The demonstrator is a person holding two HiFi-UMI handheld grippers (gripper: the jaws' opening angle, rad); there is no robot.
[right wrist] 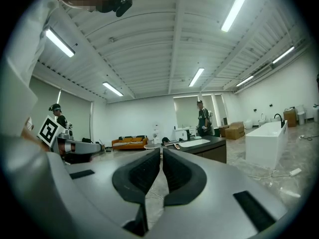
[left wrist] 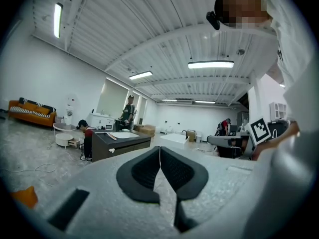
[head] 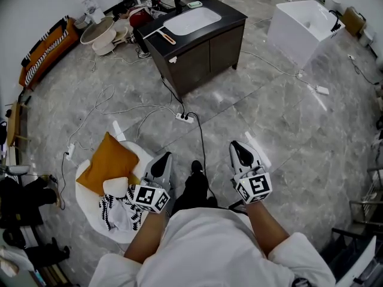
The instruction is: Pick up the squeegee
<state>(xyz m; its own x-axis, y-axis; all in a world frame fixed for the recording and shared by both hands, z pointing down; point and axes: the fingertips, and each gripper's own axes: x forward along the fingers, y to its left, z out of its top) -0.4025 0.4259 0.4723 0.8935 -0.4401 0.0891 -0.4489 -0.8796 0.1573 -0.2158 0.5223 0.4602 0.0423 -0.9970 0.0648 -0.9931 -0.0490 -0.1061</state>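
Observation:
The squeegee (head: 166, 37), with an orange handle and a pale blade, lies on the left end of the dark vanity counter (head: 230, 18), beside the white sink. It is far across the floor from me. My left gripper (head: 165, 156) and right gripper (head: 236, 144) are held low in front of my body and point level toward the vanity. Both are shut, with nothing between the pads. The left gripper view has its pads (left wrist: 149, 169) closed together, the squeegee (left wrist: 110, 136) small on the distant counter. In the right gripper view the pads (right wrist: 144, 172) meet too, the squeegee (right wrist: 177, 146) far off.
A white bathtub (head: 302, 28) stands right of the vanity. A power strip (head: 184, 118) and cables trail over the marble floor between me and the vanity. A round white chair (head: 143, 157) with an orange cushion (head: 108, 163) sits at my left. One person (left wrist: 129, 111) stands behind the vanity.

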